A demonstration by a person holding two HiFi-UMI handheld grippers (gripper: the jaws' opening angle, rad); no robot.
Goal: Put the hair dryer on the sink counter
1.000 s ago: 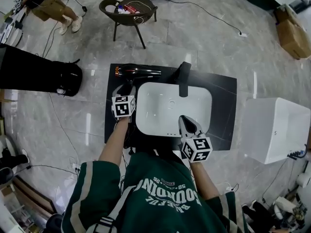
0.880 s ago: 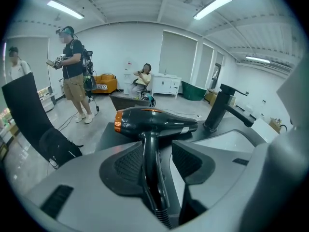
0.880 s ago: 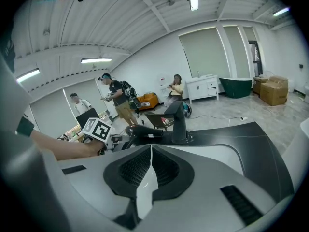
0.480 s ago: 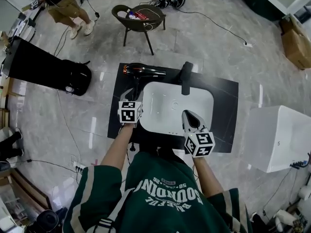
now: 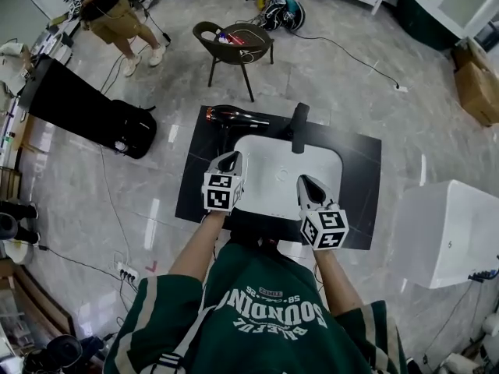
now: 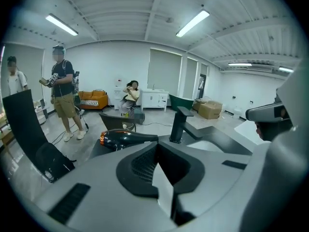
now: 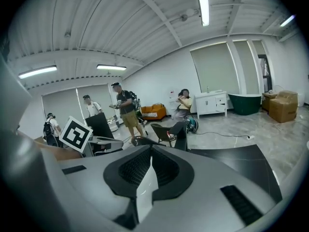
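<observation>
Both tongs are clenched on nothing — the left tongs (image 5: 231, 159) have just snapped shut empty, and the right tongs (image 5: 306, 184) are closed too. A stray knock could, I judge, push the hair dryer (image 5: 236, 118) off the desk (image 5: 359, 162) — it lies close to the edge, behind the left rear corner of the basin (image 5: 273, 170). It sits beyond the left tongs, near but untouched.

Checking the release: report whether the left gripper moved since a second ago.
Yes. The left gripper drew back from the hair dryer to the left rim of the basin; jaws just closed, empty.
</observation>
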